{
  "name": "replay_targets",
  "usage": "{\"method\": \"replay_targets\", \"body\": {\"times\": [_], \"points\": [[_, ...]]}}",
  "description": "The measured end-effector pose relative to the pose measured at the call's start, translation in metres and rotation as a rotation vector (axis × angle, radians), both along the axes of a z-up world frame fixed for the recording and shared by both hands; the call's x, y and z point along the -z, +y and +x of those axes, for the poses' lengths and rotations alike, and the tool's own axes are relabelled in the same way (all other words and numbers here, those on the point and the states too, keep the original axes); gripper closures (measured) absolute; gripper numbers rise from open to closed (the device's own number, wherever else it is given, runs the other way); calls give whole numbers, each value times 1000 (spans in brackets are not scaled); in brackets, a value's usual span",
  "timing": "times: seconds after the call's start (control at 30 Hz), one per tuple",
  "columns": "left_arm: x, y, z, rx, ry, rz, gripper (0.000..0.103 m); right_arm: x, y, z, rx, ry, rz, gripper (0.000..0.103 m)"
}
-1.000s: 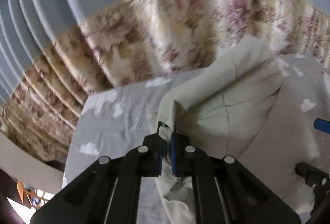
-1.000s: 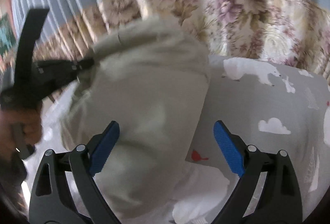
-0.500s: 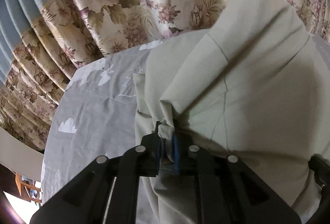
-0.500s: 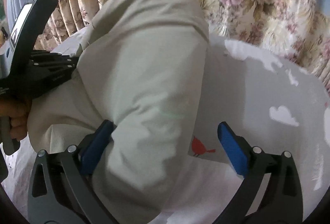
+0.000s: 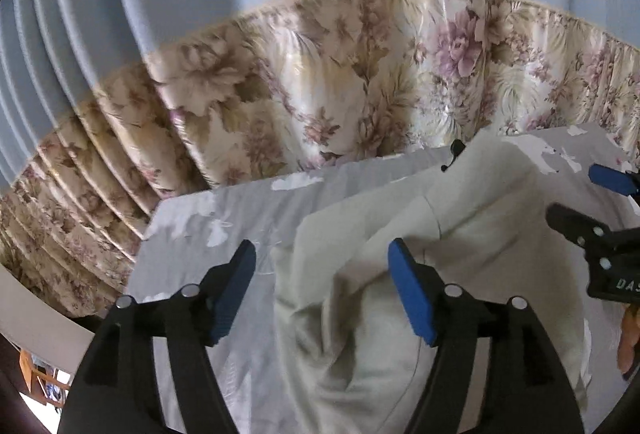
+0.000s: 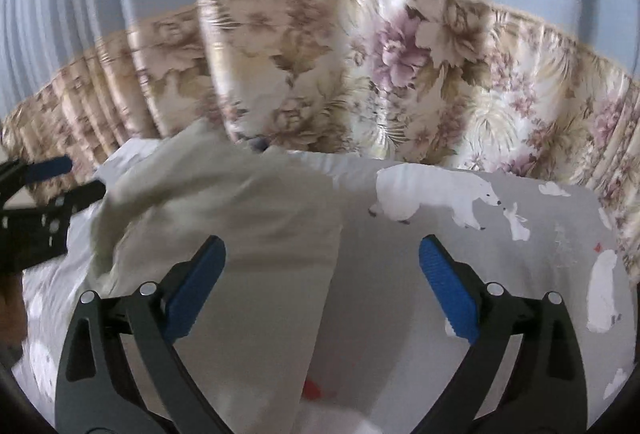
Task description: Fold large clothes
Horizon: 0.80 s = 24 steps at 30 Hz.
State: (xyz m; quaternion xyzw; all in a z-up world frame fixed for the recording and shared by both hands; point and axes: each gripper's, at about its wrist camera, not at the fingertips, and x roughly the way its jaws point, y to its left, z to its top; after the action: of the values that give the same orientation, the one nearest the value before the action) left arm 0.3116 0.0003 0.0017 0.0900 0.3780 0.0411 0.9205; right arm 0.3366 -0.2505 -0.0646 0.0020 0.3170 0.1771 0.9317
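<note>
A pale cream garment [image 5: 472, 234] lies rumpled on the grey printed bed sheet [image 5: 224, 230]. My left gripper [image 5: 322, 254] hangs just above its crumpled near-left edge, jaws opening, the blue pads off the cloth. In the right wrist view the same garment [image 6: 224, 210] fills the left half. My right gripper [image 6: 322, 254] is open over the garment's right edge, its fingers touching nothing. Each gripper shows at the edge of the other's view.
A floral curtain [image 5: 360, 82] with a blue upper part hangs close behind the bed. The sheet [image 6: 500, 242] carries polar bear prints. A hand [image 5: 628, 334] shows at the right edge of the left wrist view. The bed's left edge [image 5: 140, 262] drops to the floor.
My left gripper held a pinch of the garment and has let it go, opening wide. The raised cloth has dropped onto the bed. My right gripper has stayed open and drawn back.
</note>
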Motion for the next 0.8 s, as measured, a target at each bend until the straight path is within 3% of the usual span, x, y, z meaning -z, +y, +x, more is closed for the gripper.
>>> {"method": "replay_targets", "body": {"times": [0.2,0.33,0.43,0.6,0.8], "points": [[37,25,50,-116,71,-12,30,12,19,40,48,10,-57,3],[70,48,64,-166,119,-25,29,36,28,66,40,91,-118,3],[83,56,63,-180,121,-41,29,54,24,76,32,170,-78,4],[93,51,61,-177,100,-36,28,59,34,70,24,121,-150,3],[67,51,41,-138,70,-64,29,25,23,26,42,12,-165,3]]}}
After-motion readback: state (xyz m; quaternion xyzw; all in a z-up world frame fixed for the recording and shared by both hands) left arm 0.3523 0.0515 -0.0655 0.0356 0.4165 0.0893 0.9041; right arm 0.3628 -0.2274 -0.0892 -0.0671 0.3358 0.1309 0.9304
